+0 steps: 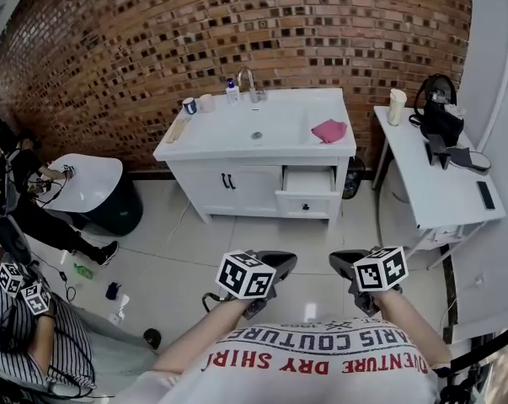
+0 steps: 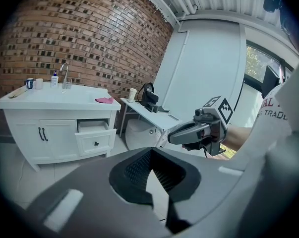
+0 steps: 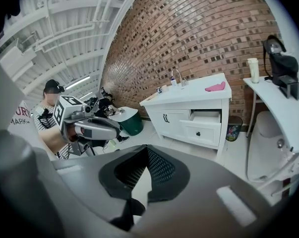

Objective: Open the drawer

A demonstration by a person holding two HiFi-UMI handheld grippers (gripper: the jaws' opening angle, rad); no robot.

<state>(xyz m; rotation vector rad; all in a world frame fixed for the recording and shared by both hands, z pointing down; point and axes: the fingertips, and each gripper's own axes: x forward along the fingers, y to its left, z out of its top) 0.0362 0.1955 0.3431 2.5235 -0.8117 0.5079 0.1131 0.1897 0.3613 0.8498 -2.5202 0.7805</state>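
The white vanity stands against the brick wall, several steps ahead of me. Its right-hand drawer is pulled out, with a small dark knob on its front; it also shows in the left gripper view and the right gripper view. Both grippers are held close to my body, far from the drawer. My left gripper is shut and holds nothing, its pads meeting at a point. My right gripper is shut and empty too.
A pink cloth lies on the countertop beside the sink, with a faucet behind. A white side table with a black appliance stands right of the vanity. A person in a striped shirt sits at the left near a round stand.
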